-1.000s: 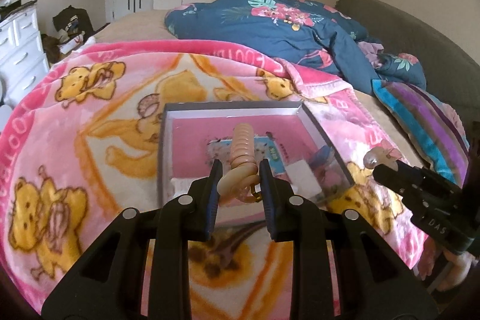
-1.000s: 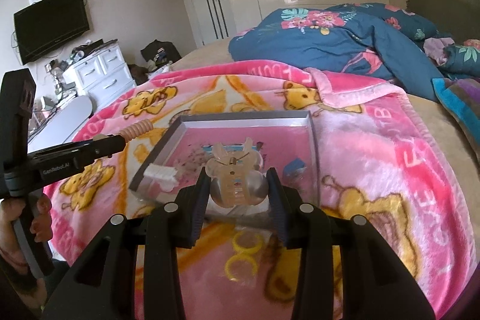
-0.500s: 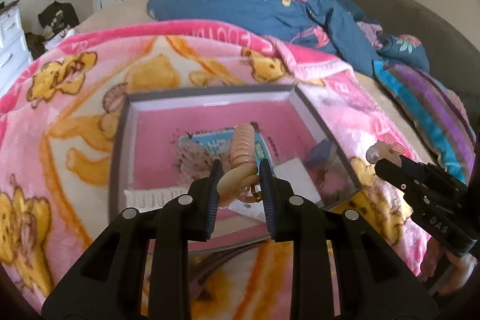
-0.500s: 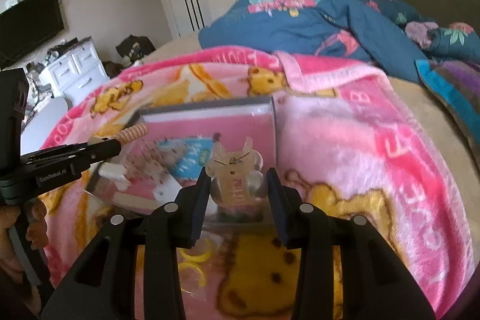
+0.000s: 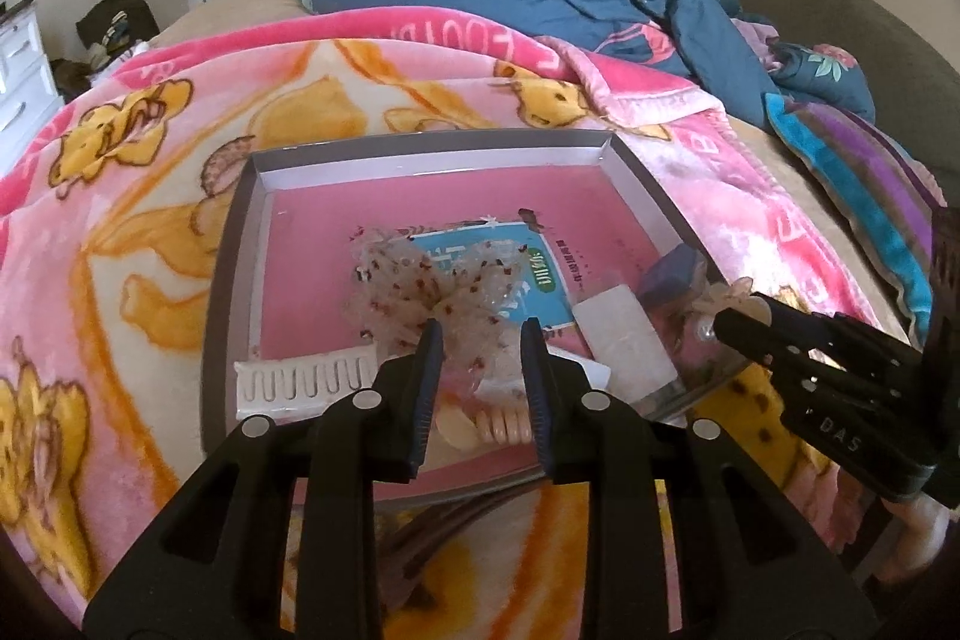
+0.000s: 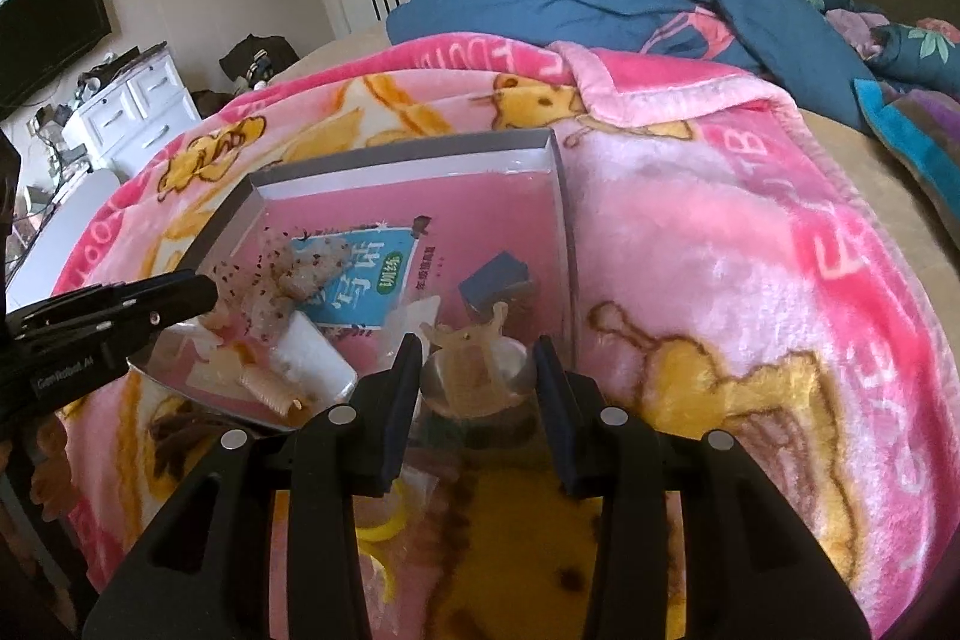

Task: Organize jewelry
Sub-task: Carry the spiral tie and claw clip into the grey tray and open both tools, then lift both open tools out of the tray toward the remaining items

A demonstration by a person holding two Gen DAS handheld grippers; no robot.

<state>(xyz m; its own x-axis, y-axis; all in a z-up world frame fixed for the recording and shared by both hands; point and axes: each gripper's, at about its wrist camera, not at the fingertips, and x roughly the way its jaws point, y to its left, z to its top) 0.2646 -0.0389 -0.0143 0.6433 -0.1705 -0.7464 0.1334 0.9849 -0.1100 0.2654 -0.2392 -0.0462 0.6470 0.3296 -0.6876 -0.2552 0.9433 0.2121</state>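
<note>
1. While both grippers hang low over the near edge of the grey tray (image 5: 645, 187), each has just been opening its jaws. The left gripper (image 5: 480, 370) now stands with its jaws apart and nothing pressed between them. The beige ribbed hair clip (image 5: 501, 427) lies on the pink tray floor just under the fingertips.
2. The right gripper (image 6: 477, 379) also has its jaws apart. The translucent claw clip (image 6: 474, 370) sits between them at the near right corner of the tray, and I judge that the pads no longer press it, though a light touch on one side cannot be ruled out.
3. Other items are already inside: a white comb (image 5: 306, 379) at the near left, a speckled mesh scrunchie (image 5: 432, 292) on a blue card (image 6: 354, 280), and a small blue box (image 6: 498, 283).
4. Risk: the claw clip rests very near the tray rim. If the right gripper pulls back carelessly, a finger may drag the clip over the edge onto the pink blanket (image 6: 750, 250).
5. Risk: the blanket is soft, so pressing on the tray edge could tilt it and make the items slide.
6. Risk: the left fingertips may catch the scrunchie mesh when they lift.
</note>
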